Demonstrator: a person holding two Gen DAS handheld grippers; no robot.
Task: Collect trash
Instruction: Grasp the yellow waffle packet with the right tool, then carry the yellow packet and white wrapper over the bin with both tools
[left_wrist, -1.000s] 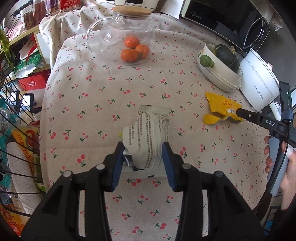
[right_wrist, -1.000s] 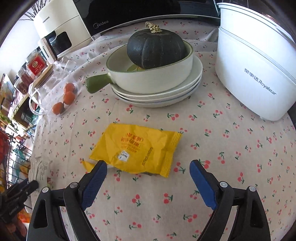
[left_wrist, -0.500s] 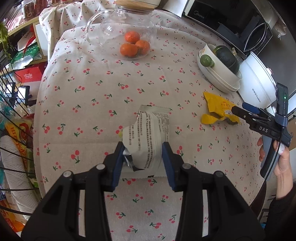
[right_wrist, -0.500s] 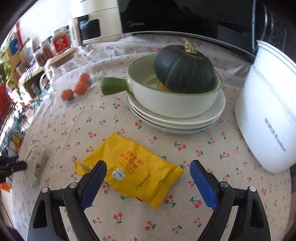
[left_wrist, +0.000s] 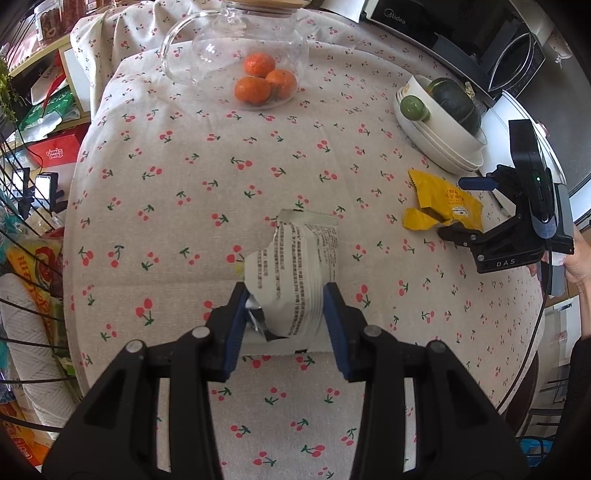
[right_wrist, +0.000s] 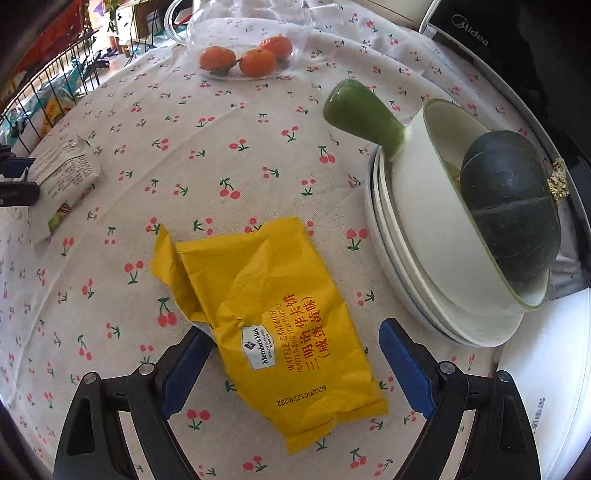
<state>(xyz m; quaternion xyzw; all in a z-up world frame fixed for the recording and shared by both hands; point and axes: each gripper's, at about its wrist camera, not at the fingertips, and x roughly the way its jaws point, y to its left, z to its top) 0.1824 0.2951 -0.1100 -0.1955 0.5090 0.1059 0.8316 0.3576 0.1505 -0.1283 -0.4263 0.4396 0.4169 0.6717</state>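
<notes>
The left gripper pinched the white wrapper at frame centre. The right gripper gaped around the yellow wrapper, lower centre; closing might merely crumple or squirt it sideways.

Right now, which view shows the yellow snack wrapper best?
The right wrist view: the yellow snack wrapper lies large and flat between the open right gripper, print readable. The left wrist view shows it small near the table's right edge, partly hidden by that gripper.
</notes>
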